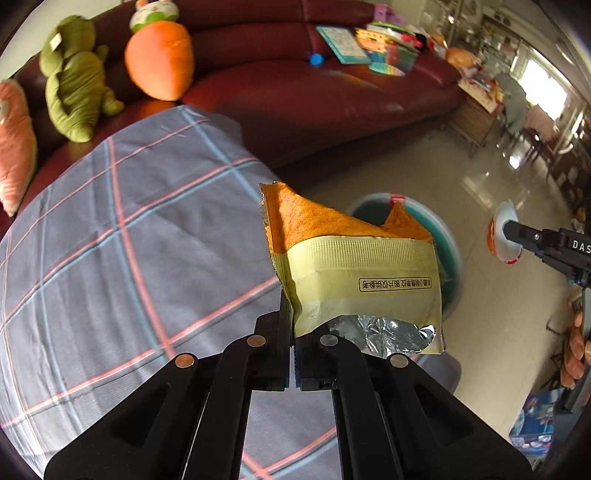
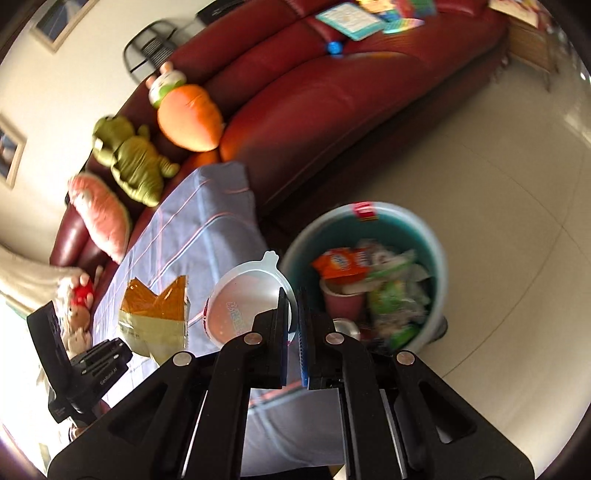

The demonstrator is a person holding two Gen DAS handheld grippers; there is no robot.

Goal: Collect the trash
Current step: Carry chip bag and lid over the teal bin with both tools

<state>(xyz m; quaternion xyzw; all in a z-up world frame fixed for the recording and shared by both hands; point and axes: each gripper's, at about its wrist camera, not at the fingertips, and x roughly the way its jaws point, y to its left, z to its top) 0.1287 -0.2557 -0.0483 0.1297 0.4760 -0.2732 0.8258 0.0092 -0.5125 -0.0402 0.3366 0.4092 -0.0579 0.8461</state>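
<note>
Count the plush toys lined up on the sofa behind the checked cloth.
3 together: a pink carrot at the sofa's end, a green toy beside it, then an orange carrot. Another small plush shows at the right view's left edge; more may be hidden.

Dark red leather sofa (image 1: 295, 92) along cream wall (image 2: 74, 85), plush toys and books on seat. Framed pictures (image 2: 59, 22) on wall. Glossy pale tiled floor (image 2: 498, 221). Bright window (image 1: 546, 85) far off, daylight glare. Plaid grey cloth (image 1: 110, 240) over worktop.
</note>
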